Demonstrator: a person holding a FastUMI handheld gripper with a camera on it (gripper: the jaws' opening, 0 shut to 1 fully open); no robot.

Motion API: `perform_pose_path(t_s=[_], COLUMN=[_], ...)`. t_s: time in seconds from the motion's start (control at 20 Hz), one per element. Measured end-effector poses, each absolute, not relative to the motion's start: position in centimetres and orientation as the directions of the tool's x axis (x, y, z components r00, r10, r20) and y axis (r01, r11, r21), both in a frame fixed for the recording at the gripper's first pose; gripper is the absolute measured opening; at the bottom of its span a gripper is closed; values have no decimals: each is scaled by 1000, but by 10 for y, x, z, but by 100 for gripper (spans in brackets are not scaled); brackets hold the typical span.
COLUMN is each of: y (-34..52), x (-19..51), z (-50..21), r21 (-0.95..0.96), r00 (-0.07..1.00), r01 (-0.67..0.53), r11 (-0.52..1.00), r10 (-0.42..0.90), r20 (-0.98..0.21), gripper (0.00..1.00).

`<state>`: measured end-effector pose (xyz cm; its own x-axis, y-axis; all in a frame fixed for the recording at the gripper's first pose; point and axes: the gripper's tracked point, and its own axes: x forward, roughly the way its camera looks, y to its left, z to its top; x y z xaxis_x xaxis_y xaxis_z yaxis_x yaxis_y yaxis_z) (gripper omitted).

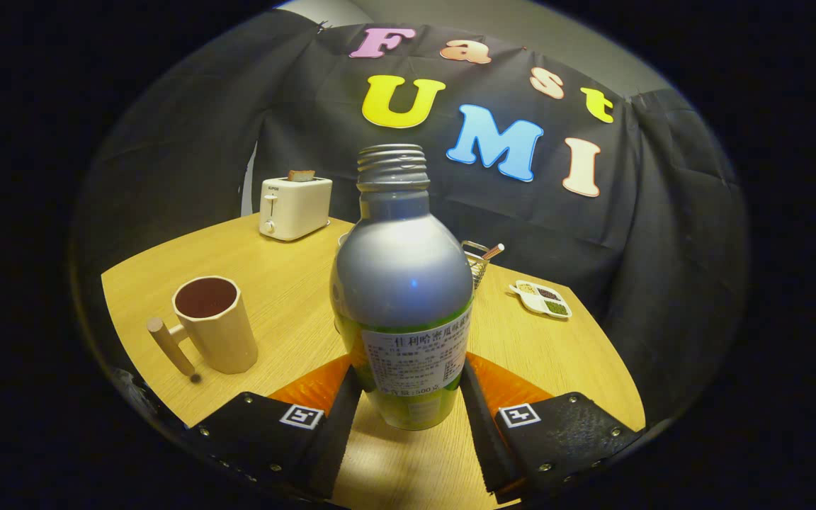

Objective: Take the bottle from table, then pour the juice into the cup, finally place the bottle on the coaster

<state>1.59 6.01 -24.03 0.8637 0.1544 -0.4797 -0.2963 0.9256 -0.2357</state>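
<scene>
The gripper point(408, 397) holds its two fingers pressed against either side of an upright bottle point(402, 297), clamping it low on the labelled body. The bottle is smooth and metallic, silver-grey at the rounded shoulder and green toward the base, with a threaded, uncapped neck; what it holds cannot be seen. Its base sits over an orange coaster point(500, 386) that shows on both sides behind the fingers, though whether the bottle rests on it or hangs just above cannot be told. All stands on a pale wood-grain table point(287, 297). To the left of the fingers, a faceted beige cup point(215, 324) with a peg-like wooden handle shows a dark interior. Beyond the bottle, a wire basket point(477, 263) peeks out at its right shoulder, holding a stick-shaped item. Further right lies a small white divided dish point(541, 298) with dark and green contents. At the table's far edge sits a cream toaster point(294, 207) with a slice of bread point(301, 175) in its slot.
</scene>
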Motion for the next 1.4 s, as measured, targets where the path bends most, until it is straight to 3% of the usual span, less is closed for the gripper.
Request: perform_pose_path(t_s=[0.45, 1.4], y=[86, 109], x=[12, 16], z=[-234, -235], r21=[-386, -633], r00=[837, 790], r01=[-399, -513], r11=[832, 580], r10=[159, 30], r20=[-523, -612], gripper=[75, 75])
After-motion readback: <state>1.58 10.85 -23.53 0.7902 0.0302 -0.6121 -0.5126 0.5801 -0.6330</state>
